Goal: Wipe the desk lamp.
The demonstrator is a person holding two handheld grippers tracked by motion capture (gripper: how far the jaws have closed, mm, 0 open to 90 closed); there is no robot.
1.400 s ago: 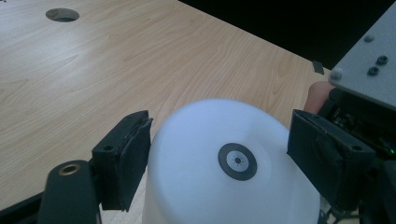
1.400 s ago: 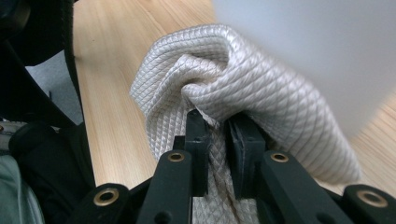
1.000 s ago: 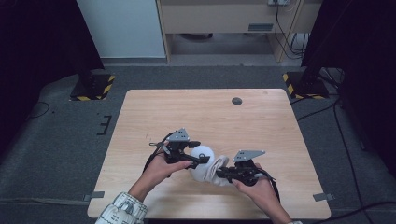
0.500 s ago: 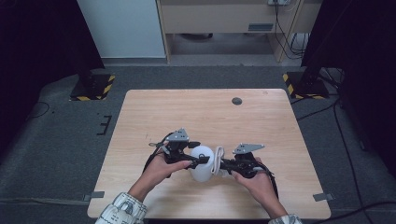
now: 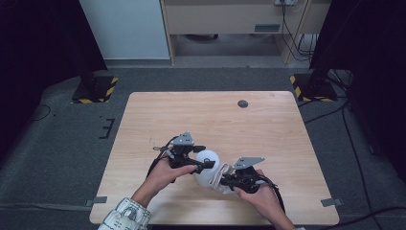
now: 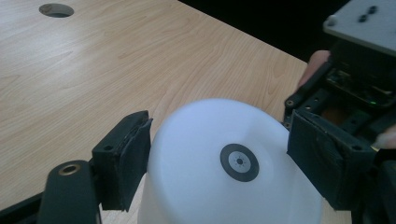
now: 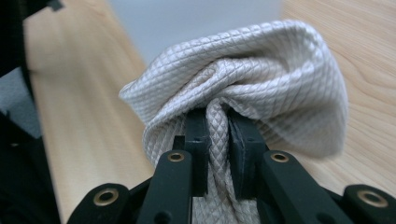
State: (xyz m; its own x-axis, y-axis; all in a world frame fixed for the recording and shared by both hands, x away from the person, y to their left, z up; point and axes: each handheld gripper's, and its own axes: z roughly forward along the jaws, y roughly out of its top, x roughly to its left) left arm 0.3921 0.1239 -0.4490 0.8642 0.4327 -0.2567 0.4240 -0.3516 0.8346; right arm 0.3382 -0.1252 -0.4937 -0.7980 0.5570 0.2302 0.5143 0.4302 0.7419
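Observation:
My left gripper [image 5: 206,162] is shut on a white plastic cup [image 5: 208,176] and holds it on its side just above the wooden table [image 5: 191,120], near the front edge. In the left gripper view both pads [image 6: 128,154] press on the cup's [image 6: 224,186] walls. The cup's base, with a black round mark, faces the camera. My right gripper [image 5: 225,178] is shut on a bunched white quilted cloth [image 5: 224,170], which lies against the cup's right side. The right gripper view shows the cloth [image 7: 261,79] pinched between the closed jaws of the right gripper [image 7: 217,140].
A round cable hole [image 5: 242,103] sits at the table's far middle. Bare wood spreads to the left, right and far side of the hands. On the floor beyond the far corners stand dark posts with yellow-striped bases [image 5: 95,91].
The right gripper has shifted the cloth a little up along the cup's side and back down. The left gripper and the cup have stayed nearly still.

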